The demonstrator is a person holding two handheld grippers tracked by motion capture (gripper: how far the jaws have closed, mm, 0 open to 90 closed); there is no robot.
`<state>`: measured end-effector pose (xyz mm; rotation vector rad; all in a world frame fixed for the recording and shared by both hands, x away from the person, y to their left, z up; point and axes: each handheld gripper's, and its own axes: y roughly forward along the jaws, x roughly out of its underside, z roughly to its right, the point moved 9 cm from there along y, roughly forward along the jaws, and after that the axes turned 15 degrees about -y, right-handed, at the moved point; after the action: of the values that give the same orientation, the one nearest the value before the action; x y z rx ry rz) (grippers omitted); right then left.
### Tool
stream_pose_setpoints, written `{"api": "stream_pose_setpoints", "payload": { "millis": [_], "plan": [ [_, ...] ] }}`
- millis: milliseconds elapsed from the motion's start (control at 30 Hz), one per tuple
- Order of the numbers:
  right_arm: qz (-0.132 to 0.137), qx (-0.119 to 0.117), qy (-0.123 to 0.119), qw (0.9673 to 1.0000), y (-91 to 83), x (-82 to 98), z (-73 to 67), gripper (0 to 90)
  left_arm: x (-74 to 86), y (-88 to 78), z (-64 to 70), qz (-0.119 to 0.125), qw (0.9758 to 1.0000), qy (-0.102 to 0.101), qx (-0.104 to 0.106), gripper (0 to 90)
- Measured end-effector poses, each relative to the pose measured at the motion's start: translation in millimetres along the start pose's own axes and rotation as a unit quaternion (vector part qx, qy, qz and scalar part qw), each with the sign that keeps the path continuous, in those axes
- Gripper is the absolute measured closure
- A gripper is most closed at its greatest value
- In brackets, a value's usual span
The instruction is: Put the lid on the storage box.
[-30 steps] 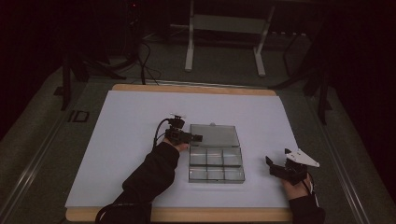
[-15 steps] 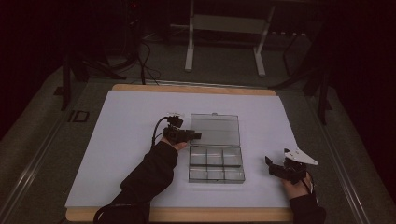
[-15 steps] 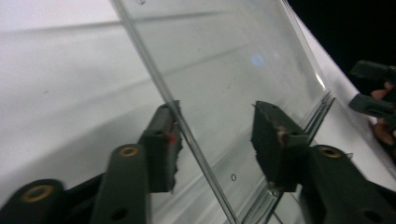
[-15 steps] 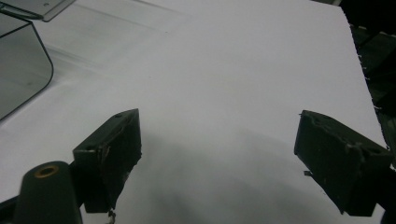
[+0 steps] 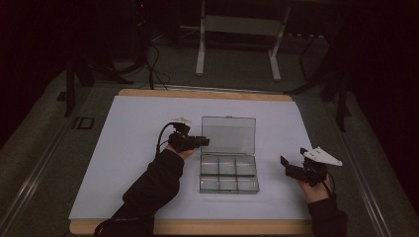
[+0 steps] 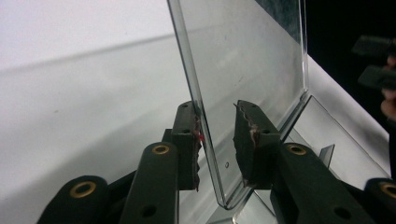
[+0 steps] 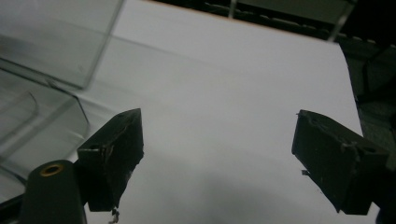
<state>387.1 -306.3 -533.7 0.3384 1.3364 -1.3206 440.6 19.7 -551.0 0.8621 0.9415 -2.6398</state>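
A clear box (image 5: 229,171) sits near the middle of the white sheet (image 5: 123,148) on the table (image 5: 197,94). It has six small cups inside, in two rows. Its lid (image 5: 229,134) is open and stands up on the far side of the box. The left gripper (image 5: 201,142) is at the left edge of the lid, just past the box's far left corner. In the left gripper view the lid edge (image 6: 205,140) stands between the two black jaws. The jaws have just been closing around it. One pad (image 6: 195,135) is right against the lid, and the other pad (image 6: 246,135) is a little way off, so the lid is not pinched yet. The right gripper (image 5: 288,167) is held up to the right of the box, apart from it. Its jaws are spread wide with nothing between them. In the right gripper view the box corner (image 7: 42,112) shows at the left, and the white sheet lies under the jaws.
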Motion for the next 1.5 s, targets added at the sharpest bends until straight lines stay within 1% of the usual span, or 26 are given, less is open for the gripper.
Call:
{"api": "stream_pose_setpoints", "payload": {
  "millis": [33, 67, 167, 200, 267, 333, 400, 467, 500, 600, 700, 733, 800, 900, 933, 1000, 1067, 1167, 1233, 1333, 1367, 1500],
  "plan": [
    [0.002, -0.004, -0.002, 1.0000, 0.5, -4.3, -1.1, 17.9, 0.3, -1.1, 0.6, 0.000, 1.0000, 0.006, -0.002, 73.2],
    [0.007, -0.010, -0.008, 0.9999, 1.4, -13.0, -3.0, 20.7, 0.3, -1.5, 0.9, 0.000, 1.0000, 0.007, -0.002, 73.7],
    [0.015, -0.023, -0.013, 0.9995, 4.3, -26.9, -6.5, 21.4, 0.5, -3.1, 2.1, 0.001, 0.9999, 0.012, -0.002, 74.7],
    [0.019, -0.028, -0.014, 0.9993, 5.8, -33.5, -7.7, 22.9, 0.7, -3.7, 2.2, 0.000, 0.9999, 0.015, -0.001, 75.3],
    [0.024, -0.039, -0.014, 0.9989, 9.0, -42.6, -10.3, 23.2, 0.8, -4.7, 3.0, 0.002, 0.9998, 0.020, -0.001, 76.0],
    [0.027, -0.048, -0.015, 0.9983, 12.0, -50.1, -13.3, 26.2, 1.2, -5.5, 3.5, 0.004, 0.9997, 0.025, -0.002, 76.4],
    [0.028, -0.059, -0.015, 0.9978, 15.8, -56.1, -16.9, 26.4, 1.7, -6.0, 3.4, 0.005, 0.9995, 0.030, 0.000, 76.6],
    [0.029, -0.068, -0.017, 0.9971, 20.2, -61.1, -20.9, 27.3, 2.1, -6.6, 3.2, 0.006, 0.9995, 0.029, 0.003, 77.2],
    [0.029, -0.072, -0.017, 0.9968, 21.8, -62.6, -22.4, 29.8, 2.3, -7.0, 3.4, 0.007, 0.9995, 0.030, 0.004, 77.4],
    [0.032, -0.090, -0.009, 0.9954, 29.8, -68.7, -28.6, 31.7, 2.5, -8.0, 4.0, 0.007, 0.9994, 0.033, 0.006, 78.3],
    [0.031, -0.098, -0.003, 0.9947, 38.1, -71.4, -33.3, 32.6, 2.6, -8.4, 4.1, 0.007, 0.9993, 0.035, 0.007, 78.7],
    [0.032, -0.105, 0.009, 0.9940, 42.8, -72.5, -35.7, 32.5, 2.8, -8.2, 3.3, 0.009, 0.9994, 0.032, 0.010, 78.7],
    [0.032, -0.113, 0.019, 0.9929, 48.0, -74.1, -38.7, 34.7, 3.0, -8.0, 2.8, 0.010, 0.9994, 0.030, 0.013, 78.7],
    [0.027, -0.122, 0.013, 0.9921, 55.2, -75.2, -45.3, 39.3, 3.4, -8.0, 2.6, 0.013, 0.9993, 0.031, 0.016, 78.8],
    [0.022, -0.129, 0.011, 0.9913, 59.5, -75.0, -49.1, 41.4, 3.4, -8.0, 2.6, 0.014, 0.9993, 0.032, 0.016, 78.8],
    [0.016, -0.133, 0.004, 0.9910, 64.7, -74.4, -52.9, 43.0, 3.4, -7.9, 2.3, 0.013, 0.9993, 0.032, 0.017, 78.8],
    [0.010, -0.142, 0.004, 0.9899, 68.7, -74.2, -57.4, 45.4, 3.6, -8.0, 2.0, 0.014, 0.9992, 0.033, 0.018, 78.8],
    [0.005, -0.144, -0.003, 0.9895, 73.3, -73.2, -61.2, 49.2, 4.0, -8.7, 2.2, 0.015, 0.9991, 0.033, 0.021, 79.3],
    [0.002, -0.149, -0.007, 0.9889, 75.3, -72.7, -63.7, 54.5, 4.1, -9.2, 2.7, 0.016, 0.9990, 0.035, 0.021, 79.7],
    [0.002, -0.151, -0.009, 0.9886, 75.8, -73.4, -65.2, 61.5, 4.5, -10.2, 3.4, 0.018, 0.9989, 0.041, 0.017, 80.1],
    [0.003, -0.151, -0.009, 0.9885, 75.7, -73.6, -65.2, 62.7, 4.8, -10.5, 4.5, 0.022, 0.9985, 0.049, 0.015, 80.1],
    [0.003, -0.148, -0.015, 0.9889, 73.6, -74.6, -65.3, 66.2, 5.4, -12.7, 5.4, 0.028, 0.9976, 0.063, 0.009, 80.1]
  ]
}}
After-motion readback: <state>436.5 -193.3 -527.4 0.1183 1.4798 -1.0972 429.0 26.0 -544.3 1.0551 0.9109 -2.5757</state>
